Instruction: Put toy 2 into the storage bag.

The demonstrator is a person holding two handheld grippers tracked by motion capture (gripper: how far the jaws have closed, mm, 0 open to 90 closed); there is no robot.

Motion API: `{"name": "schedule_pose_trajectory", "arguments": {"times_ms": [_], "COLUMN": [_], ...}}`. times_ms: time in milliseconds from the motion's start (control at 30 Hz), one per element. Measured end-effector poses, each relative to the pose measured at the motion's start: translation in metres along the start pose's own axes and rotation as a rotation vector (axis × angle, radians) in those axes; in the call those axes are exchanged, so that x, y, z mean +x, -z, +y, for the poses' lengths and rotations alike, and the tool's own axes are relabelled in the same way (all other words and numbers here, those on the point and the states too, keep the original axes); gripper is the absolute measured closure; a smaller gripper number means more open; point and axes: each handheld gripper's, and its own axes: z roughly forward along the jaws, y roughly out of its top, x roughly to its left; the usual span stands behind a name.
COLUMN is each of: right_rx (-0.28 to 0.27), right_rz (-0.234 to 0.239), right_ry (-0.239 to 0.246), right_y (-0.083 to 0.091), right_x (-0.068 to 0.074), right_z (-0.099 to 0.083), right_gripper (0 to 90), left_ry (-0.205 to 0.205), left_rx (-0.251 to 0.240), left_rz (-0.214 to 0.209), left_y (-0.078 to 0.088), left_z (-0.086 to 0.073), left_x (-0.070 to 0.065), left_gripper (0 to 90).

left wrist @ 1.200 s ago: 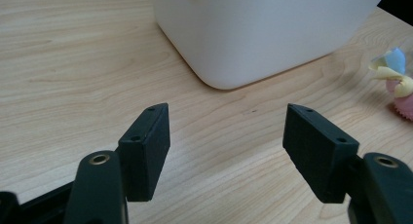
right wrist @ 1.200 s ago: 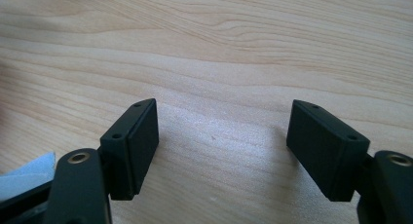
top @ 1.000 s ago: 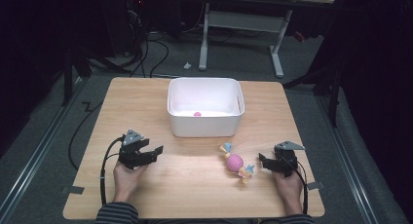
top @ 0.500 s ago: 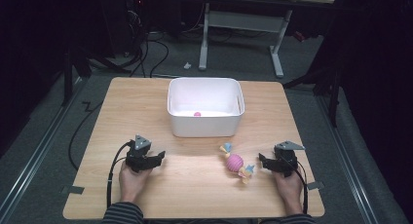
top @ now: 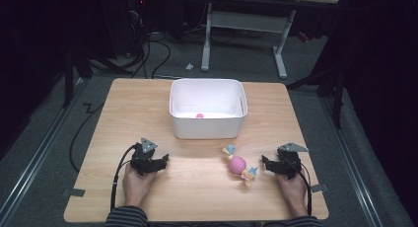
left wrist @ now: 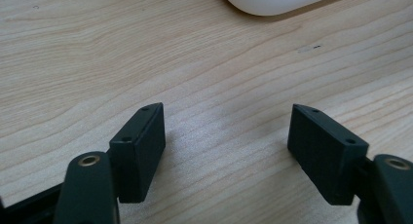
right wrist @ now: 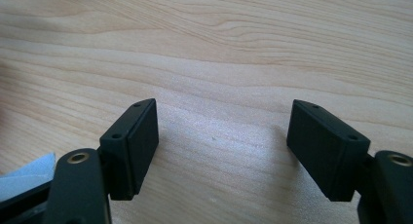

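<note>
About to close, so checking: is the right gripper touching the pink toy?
Apart. The high view shows bare table between the right gripper and the pink toy.

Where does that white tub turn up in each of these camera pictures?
High view: the white tub stands mid-picture, toward the far edge.
Left gripper view: its rounded corner at the top edge, right of centre.
Right gripper view: wood grain ahead.
Shared landmark: the wooden table.
</note>
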Motion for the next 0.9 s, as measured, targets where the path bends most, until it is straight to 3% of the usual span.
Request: {"name": "schedule_pose_trajectory", "arguments": {"times_ms": [267,400,900], "right_rx": [0.007,0.034,-0.049], "right_rz": [0.019,0.032,0.095], "right_ry": [0.016,0.007,-0.039], "right_y": [0.000,0.003,0.030], "right_x": [0.000,0.001,0.008], "right_z": [0.000,0.002,-0.004], "right_gripper": [24.6,28.2,34.4], "left_ry": [0.001,0.002,0.002], "left_rx": [0.000,0.001,0.002], "left_rz": [0.005,0.004,0.002], "left_y": [0.000,0.000,0.000], "left_z": [0.000,0.000,0.000], "left_x": [0.000,0.000,0.000], "left_gripper": [28.5,28.4,28.0]}}
